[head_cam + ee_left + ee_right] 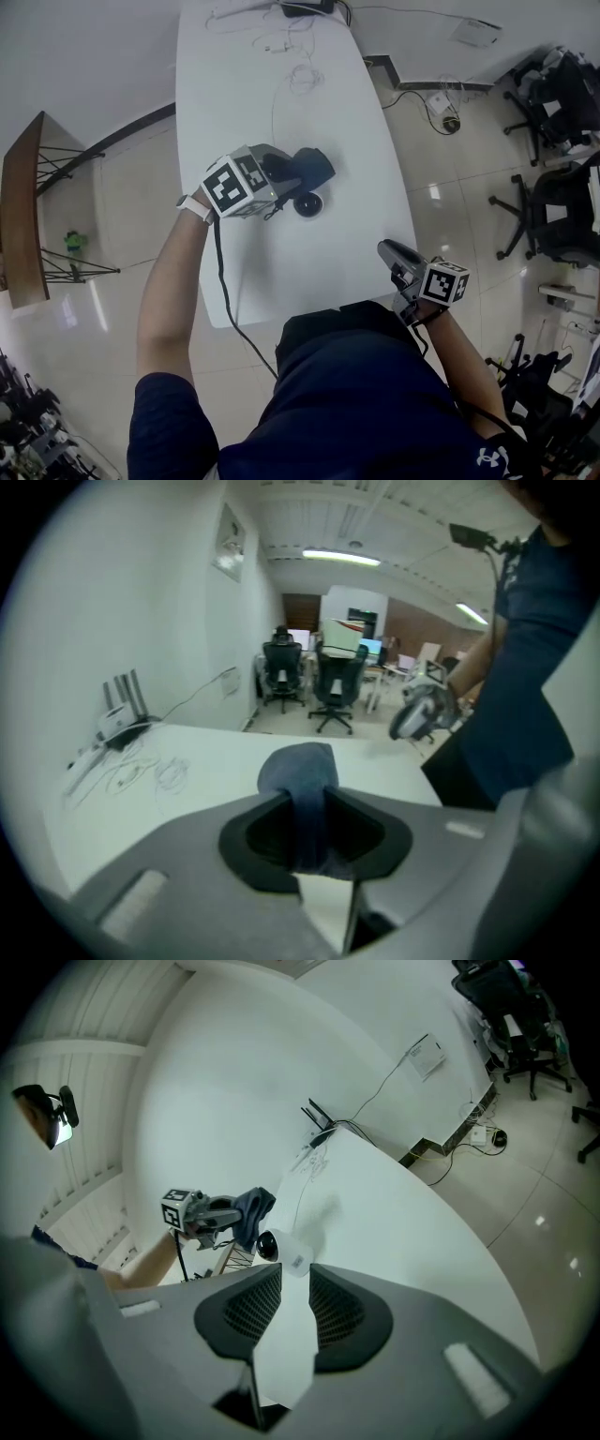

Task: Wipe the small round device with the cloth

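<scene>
The small round device, a black dome on a white body, sits near the middle of the white table. My left gripper hovers just above and left of it, shut on a dark blue cloth that hangs over the device. In the left gripper view the cloth is pinched between the jaws of the left gripper. My right gripper waits at the table's near right edge. The right gripper has a narrow gap with nothing in it, aimed at the device.
Thin cables and a black box lie at the table's far end. Office chairs stand on the tiled floor to the right, and a wooden shelf to the left. A black cord trails from the left gripper over the table's near edge.
</scene>
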{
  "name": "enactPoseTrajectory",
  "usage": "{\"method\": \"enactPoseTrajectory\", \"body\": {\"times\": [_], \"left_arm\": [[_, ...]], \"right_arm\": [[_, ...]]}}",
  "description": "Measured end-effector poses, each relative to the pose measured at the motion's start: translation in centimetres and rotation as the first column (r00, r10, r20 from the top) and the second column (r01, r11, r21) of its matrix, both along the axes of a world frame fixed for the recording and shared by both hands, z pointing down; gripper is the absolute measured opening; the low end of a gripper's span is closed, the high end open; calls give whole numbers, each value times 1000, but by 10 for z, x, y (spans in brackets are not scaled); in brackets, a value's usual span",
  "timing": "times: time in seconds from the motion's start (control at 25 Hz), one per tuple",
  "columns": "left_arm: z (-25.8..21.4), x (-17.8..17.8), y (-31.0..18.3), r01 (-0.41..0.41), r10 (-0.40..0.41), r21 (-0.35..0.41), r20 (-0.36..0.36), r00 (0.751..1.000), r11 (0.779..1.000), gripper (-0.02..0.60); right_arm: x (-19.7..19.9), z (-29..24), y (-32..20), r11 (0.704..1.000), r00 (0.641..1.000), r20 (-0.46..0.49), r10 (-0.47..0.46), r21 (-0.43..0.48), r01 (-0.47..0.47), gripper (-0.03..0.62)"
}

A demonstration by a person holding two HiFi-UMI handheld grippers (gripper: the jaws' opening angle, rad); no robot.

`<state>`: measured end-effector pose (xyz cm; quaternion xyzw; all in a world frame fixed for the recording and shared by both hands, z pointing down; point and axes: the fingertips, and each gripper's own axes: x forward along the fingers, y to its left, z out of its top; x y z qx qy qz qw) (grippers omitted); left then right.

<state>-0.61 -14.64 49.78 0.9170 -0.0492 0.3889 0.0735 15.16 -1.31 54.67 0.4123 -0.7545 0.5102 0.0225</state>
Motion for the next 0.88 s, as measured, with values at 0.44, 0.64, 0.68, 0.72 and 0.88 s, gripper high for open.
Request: {"method": "enactPoseTrajectory", "body": {"times": [0.44,0.64,0.68,0.72,0.88], "left_arm": [[79,16,-28,-215,190,52,301,935,975,80],[121,20,-24,-256,243,-9,342,908,967,77],[129,21,-22,-264,253,-17,342,905,964,75],[136,23,-19,-268,261,-29,339,904,963,75],[140,16,-32,-239,215,20,372,903,971,74]], "right_arm": [[-5,1,3,1000,1000,1,-4,-16,4,98],[10,7,10,998,999,-1,40,-41,-40,95],[12,9,12,998,999,-4,47,-45,-47,95],[14,11,13,997,999,-6,53,-49,-53,95],[18,13,13,997,998,-4,60,-49,-60,94]]}}
